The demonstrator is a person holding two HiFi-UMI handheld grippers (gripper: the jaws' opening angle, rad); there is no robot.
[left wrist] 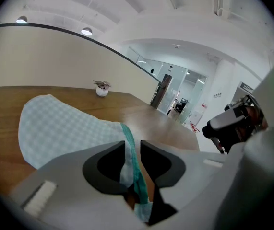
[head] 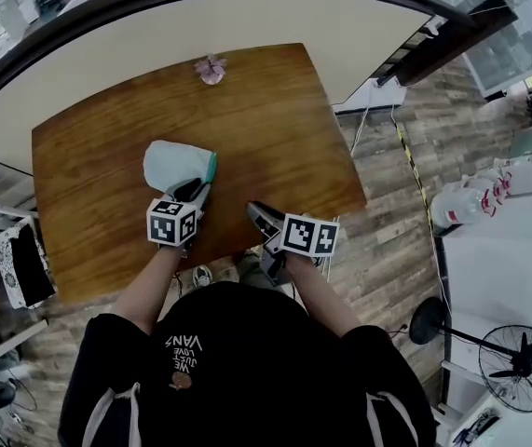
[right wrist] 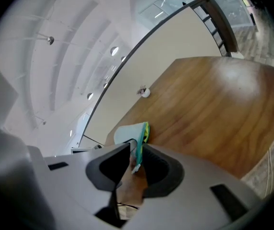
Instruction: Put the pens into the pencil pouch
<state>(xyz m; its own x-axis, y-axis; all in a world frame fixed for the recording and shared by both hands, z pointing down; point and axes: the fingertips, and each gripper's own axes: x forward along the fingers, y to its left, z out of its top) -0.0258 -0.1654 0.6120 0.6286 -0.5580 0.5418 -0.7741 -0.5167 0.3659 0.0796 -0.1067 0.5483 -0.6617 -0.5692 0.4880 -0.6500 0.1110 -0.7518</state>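
While no pen shows on the table or in either gripper, I cannot tell whether any are inside the pencil pouch, so I judge the loading done or nearly done. The pouch, pale checked fabric with a green zipper edge, lies on the near left part of the brown wooden table. Whether the zipper is closed I cannot make out; closing it may be what is left.

My left gripper sits at the pouch's near end, jaws a little apart with the zipper edge running between them; I judge it loose there, not pinched. My right gripper hovers at the table's near edge, to the right of the pouch and apart from it, jaws slightly apart and empty.

Only the left gripper view shows the fabric between those jaws. Only the head view shows the whole tabletop, bare but for the pouch and a small potted plant at the far edge.
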